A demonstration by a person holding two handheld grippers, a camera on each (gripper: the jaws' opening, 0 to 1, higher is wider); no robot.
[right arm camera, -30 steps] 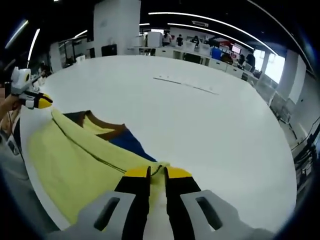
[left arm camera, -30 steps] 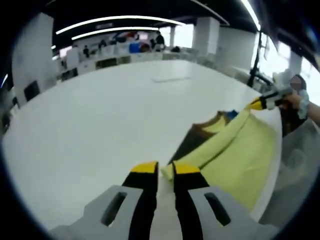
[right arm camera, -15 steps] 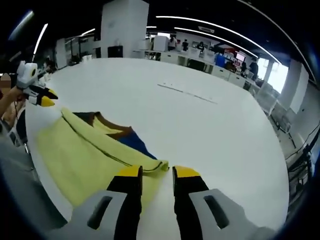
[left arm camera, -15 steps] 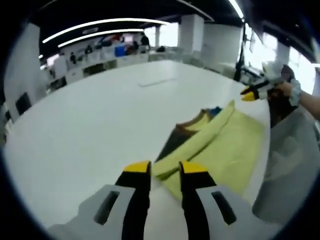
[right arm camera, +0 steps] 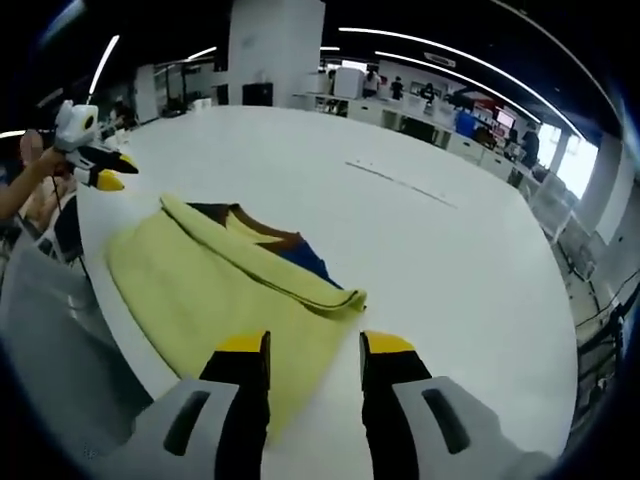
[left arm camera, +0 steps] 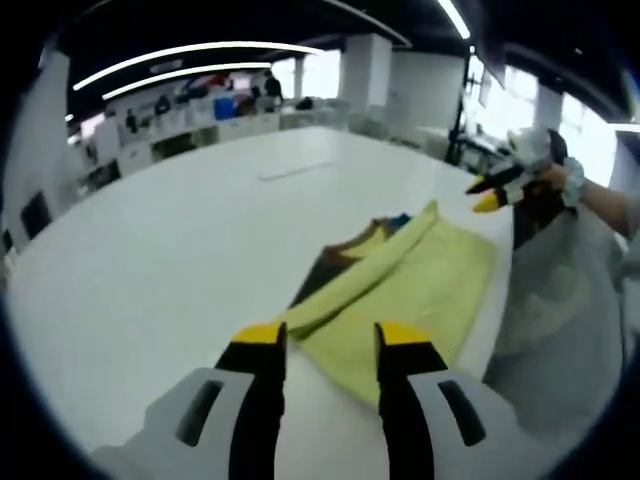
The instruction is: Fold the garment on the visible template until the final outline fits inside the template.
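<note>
Garment [left arm camera: 400,290] lies just beyond both grippers' parted fingers [right arm camera: 244,345].

White table [left arm camera: 150,260] spreading wide; ceiling lights [left arm camera: 190,55] glowing overhead; pillar [right arm camera: 275,50] standing beyond; people [right arm camera: 400,88] gathering at far desks [left arm camera: 200,125]; windows [left arm camera: 590,135] shining bright.

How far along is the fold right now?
Done: the yellow garment lies on the white table with one edge rolled over. In hand: nothing; the right gripper and left gripper are open above it. Left: more folds; I can't make out a template outline.
</note>
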